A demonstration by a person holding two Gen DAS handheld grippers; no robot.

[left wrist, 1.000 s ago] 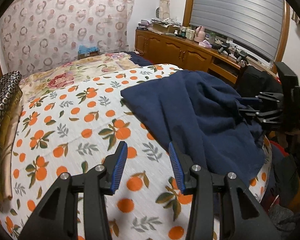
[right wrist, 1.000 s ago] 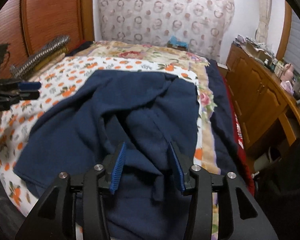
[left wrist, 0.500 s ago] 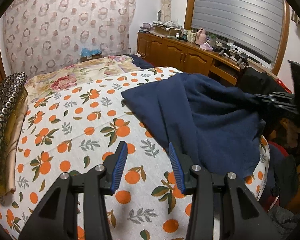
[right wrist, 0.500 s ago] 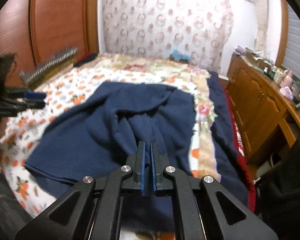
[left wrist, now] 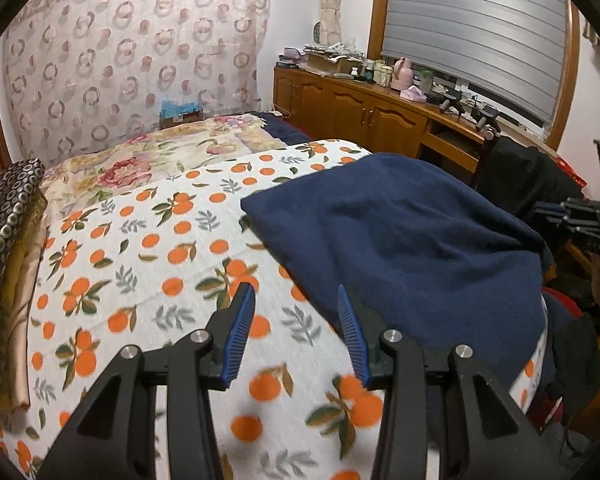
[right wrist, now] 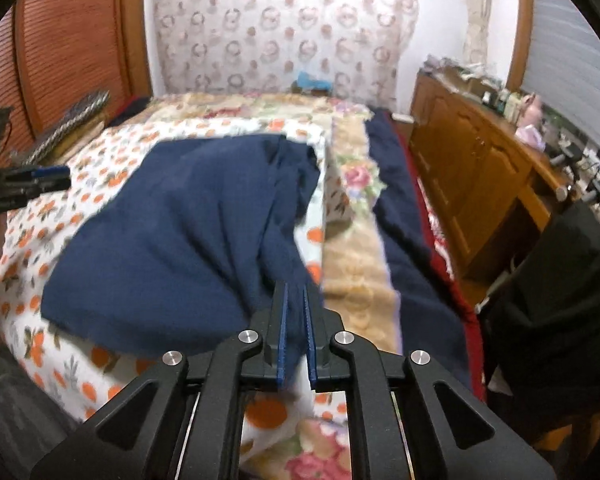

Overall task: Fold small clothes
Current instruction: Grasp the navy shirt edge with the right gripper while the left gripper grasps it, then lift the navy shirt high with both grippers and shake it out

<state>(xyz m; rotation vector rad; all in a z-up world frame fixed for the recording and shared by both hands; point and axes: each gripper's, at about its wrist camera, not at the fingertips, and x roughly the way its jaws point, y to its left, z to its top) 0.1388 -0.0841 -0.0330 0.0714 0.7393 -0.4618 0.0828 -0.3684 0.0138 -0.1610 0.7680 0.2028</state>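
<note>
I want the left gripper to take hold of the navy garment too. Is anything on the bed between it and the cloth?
Nothing visible. Only bare orange-print bedspread lies between the open left gripper and the navy garment, whose near edge runs just beyond its right finger.

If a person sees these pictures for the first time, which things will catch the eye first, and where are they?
First comes the navy garment, spread in rumpled folds over the orange-print bedspread in the middle of the bed. The right gripper has a fold of it between its jaws, which are opening slightly, while the left gripper is open over bare bedspread beside the cloth's near edge. Behind, a circle-patterned curtain fills the wall.
</note>
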